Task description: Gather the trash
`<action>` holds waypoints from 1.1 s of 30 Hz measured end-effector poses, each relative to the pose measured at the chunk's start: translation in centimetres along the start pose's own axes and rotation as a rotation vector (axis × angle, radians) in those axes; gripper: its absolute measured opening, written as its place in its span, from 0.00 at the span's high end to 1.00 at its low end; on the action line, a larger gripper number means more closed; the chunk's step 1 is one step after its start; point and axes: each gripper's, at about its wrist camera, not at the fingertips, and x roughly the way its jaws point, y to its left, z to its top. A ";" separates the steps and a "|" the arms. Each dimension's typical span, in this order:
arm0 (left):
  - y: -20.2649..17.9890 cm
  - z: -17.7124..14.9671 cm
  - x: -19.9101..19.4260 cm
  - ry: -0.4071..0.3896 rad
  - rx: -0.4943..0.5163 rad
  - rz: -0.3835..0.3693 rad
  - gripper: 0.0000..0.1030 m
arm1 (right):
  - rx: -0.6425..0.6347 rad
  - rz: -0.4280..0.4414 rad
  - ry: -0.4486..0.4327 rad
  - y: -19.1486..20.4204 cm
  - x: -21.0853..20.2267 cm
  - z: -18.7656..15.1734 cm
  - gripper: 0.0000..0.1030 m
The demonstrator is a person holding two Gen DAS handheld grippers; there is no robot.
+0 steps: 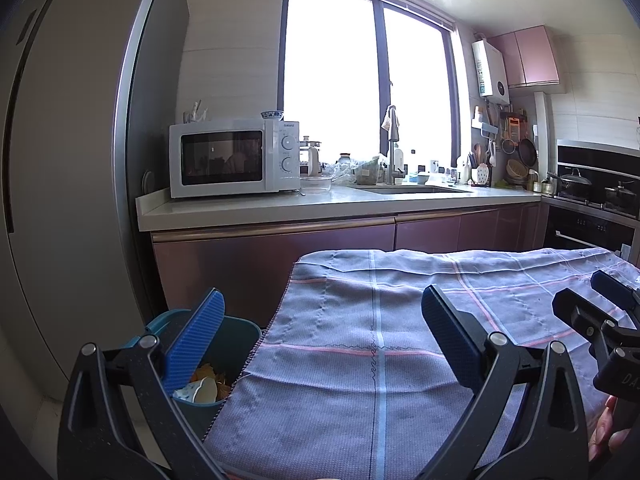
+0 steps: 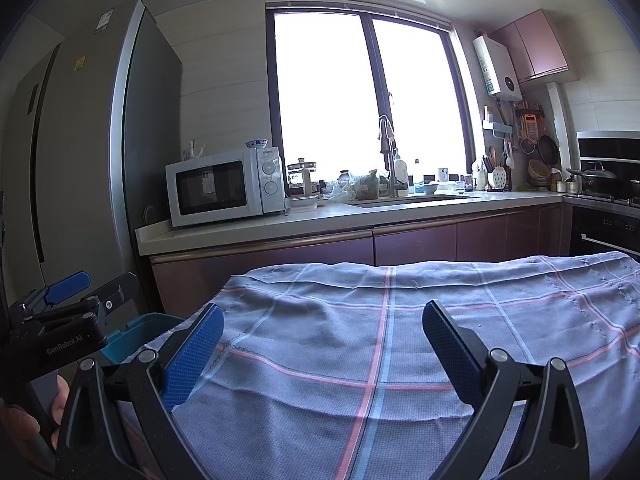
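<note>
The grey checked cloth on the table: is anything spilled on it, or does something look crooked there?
Nothing stands out. The grey checked cloth with pink and blue lines lies a little wrinkled near its far edge, with no spill showing. The teal plastic bin beside the table stands upright, with scraps inside.

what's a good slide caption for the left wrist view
Open left gripper over checked tablecloth, teal bin of trash beside the table.
</note>
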 end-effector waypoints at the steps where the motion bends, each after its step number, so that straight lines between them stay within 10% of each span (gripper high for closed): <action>1: 0.0 0.0 0.0 0.000 0.001 0.001 0.05 | 0.000 0.001 -0.001 0.0 0.0 0.0 0.06; 33: -0.1 0.0 0.0 0.004 0.000 0.002 0.05 | 0.001 -0.002 0.002 -0.3 0.1 0.0 0.06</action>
